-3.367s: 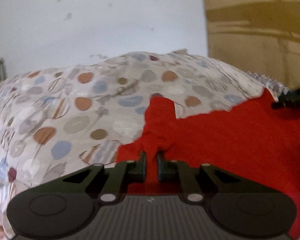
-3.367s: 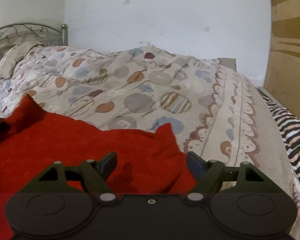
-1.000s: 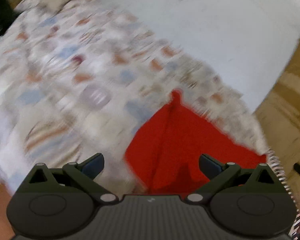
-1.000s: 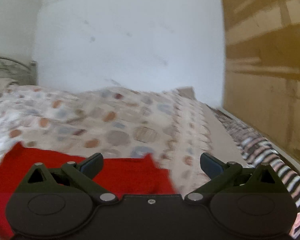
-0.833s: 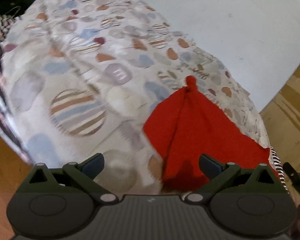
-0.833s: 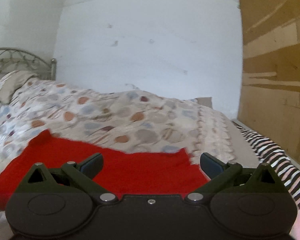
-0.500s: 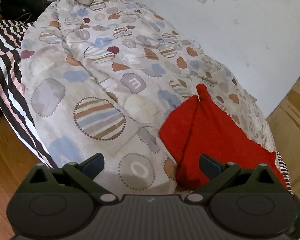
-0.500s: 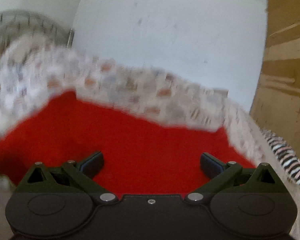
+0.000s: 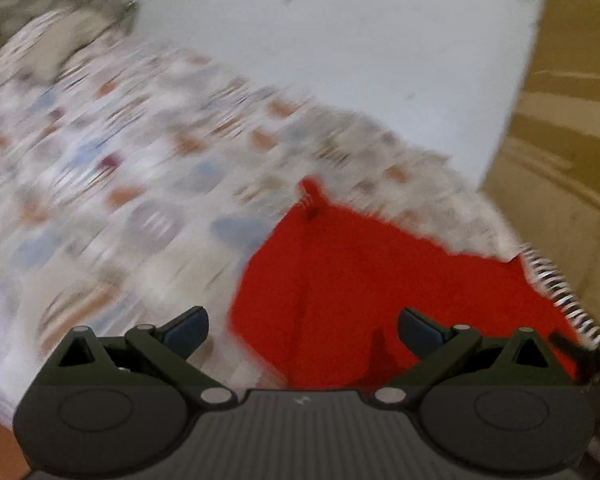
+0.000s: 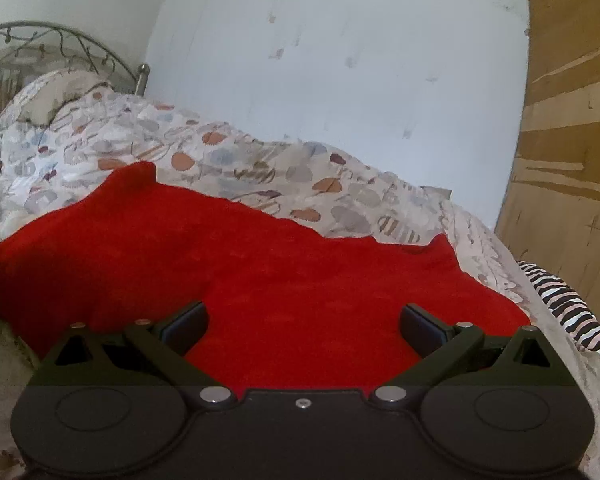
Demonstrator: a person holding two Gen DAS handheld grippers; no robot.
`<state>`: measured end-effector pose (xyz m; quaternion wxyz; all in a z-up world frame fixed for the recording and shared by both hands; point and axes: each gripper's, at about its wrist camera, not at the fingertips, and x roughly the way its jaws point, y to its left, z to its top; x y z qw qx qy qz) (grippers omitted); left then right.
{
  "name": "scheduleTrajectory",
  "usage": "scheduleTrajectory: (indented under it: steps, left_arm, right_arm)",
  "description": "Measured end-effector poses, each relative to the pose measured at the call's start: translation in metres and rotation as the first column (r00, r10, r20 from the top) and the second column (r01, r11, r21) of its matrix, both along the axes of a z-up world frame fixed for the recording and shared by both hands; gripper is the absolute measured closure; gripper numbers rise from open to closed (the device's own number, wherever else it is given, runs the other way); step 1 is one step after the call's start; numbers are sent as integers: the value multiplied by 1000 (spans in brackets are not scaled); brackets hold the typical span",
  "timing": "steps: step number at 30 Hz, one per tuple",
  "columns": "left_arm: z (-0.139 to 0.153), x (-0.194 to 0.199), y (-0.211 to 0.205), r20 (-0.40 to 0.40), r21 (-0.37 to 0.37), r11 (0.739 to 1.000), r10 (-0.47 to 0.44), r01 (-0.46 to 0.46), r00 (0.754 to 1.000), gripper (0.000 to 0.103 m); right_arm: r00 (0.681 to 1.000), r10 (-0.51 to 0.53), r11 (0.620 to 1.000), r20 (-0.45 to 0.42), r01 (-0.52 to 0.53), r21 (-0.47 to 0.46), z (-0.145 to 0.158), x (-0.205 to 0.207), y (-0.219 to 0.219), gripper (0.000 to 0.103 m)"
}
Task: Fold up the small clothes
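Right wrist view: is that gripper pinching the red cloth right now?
No: the right gripper is wide open, its fingers apart above the red cloth, gripping nothing.

Red cloth point(image 10: 284, 276) lies spread on the patterned bedspread point(image 10: 228, 164); one corner point(image 9: 310, 192) peaks, bunched.

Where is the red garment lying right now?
In both wrist views the red garment lies spread on the patterned bedspread, near the bed's striped edge.
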<state>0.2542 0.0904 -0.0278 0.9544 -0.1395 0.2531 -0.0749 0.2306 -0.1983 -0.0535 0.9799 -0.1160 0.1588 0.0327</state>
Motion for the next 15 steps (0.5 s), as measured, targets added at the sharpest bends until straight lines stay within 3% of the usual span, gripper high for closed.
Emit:
scheduleTrajectory:
  steps: [4, 10, 15]
  left_arm:
    - [-3, 46, -10, -14, 52, 997, -58, 58, 998, 0]
    - [-27, 86, -17, -173, 178, 981, -50, 82, 984, 0]
    - [-44, 81, 11, -185, 37, 996, -75, 83, 980, 0]
  right_arm:
    - [1000, -5, 1000, 13, 5, -3, -1, -3, 0, 1]
    - [1000, -5, 1000, 19, 5, 6, -3, -4, -1, 1]
    - [1000, -2, 1000, 26, 2, 15, -3, -5, -2, 1]
